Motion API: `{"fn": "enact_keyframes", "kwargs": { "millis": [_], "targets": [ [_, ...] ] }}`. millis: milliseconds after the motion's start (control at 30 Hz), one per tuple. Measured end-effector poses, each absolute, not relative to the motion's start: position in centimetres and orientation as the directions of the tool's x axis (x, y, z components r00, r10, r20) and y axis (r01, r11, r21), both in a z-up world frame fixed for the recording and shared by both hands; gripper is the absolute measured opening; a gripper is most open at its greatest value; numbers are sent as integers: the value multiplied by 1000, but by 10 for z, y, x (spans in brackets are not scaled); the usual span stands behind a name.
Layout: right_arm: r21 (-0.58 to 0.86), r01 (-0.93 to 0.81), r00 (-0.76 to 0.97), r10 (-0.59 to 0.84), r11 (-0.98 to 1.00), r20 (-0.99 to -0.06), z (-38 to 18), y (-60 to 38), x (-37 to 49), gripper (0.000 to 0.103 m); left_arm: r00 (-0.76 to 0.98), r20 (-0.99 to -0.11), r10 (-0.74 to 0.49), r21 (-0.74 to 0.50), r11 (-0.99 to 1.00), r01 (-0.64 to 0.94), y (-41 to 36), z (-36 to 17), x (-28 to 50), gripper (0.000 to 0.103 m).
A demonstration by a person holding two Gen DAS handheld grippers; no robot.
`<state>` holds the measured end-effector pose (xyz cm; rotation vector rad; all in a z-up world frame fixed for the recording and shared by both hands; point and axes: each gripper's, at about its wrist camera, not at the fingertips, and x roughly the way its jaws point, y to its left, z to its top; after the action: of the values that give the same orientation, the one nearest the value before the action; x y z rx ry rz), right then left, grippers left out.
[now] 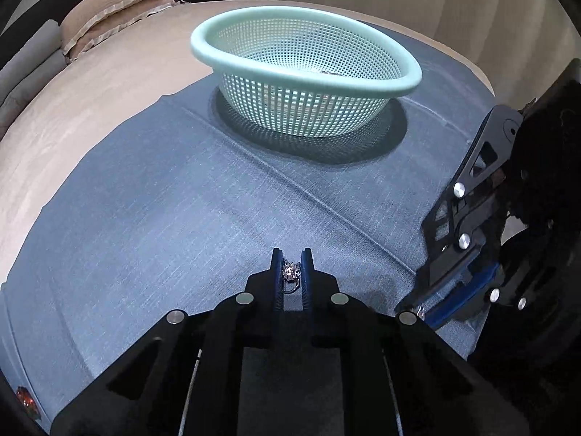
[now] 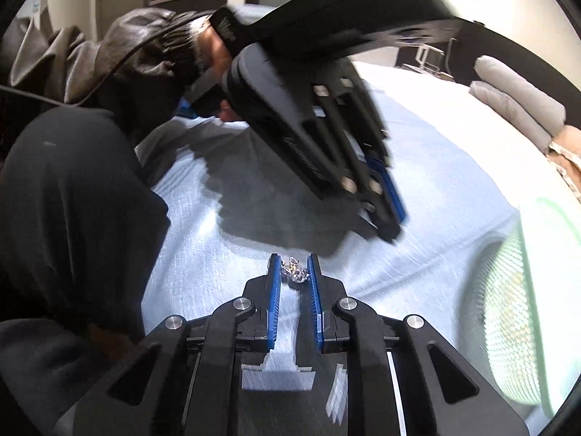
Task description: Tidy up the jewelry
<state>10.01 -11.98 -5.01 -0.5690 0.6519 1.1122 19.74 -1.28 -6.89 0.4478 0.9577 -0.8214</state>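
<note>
In the left wrist view my left gripper (image 1: 291, 258) is shut on a small sparkling ring (image 1: 290, 272), held above the blue cloth (image 1: 181, 218). A mint green mesh basket (image 1: 305, 69) stands on the cloth ahead, with a small dark item inside. My right gripper shows at the right edge (image 1: 417, 305), low on the cloth. In the right wrist view my right gripper (image 2: 293, 263) has its blue pads close around a sparkling jewel piece (image 2: 296, 272) on the cloth. The left gripper (image 2: 388, 218) hovers above, blurred. The basket (image 2: 523, 309) is at the right.
The cloth lies on a beige bed (image 1: 90, 109) with pillows (image 1: 116, 7) at the far left. A curtain (image 1: 435, 7) hangs behind the basket. The person's dark-sleeved arm (image 2: 72, 200) fills the left of the right wrist view.
</note>
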Motion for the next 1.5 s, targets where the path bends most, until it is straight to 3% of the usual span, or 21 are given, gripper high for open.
{"fn": "enact_keyframes", "kwargs": {
  "millis": [400,1133,1500],
  "targets": [
    [-138,-863,434,574,486,-694,-13,-171,95,14,321,-876,-359,27,630,776,-8,-48,167,11],
    [-244,-683,677,471,689,-565,79,-265,135,14,381,-806,-453,109,519,848,-85,42,191,11],
    [-181,-675,650,461,715,-604,44,-277,193,14,328,-825,-460,89,467,880,-129,18,240,11]
  ]
}}
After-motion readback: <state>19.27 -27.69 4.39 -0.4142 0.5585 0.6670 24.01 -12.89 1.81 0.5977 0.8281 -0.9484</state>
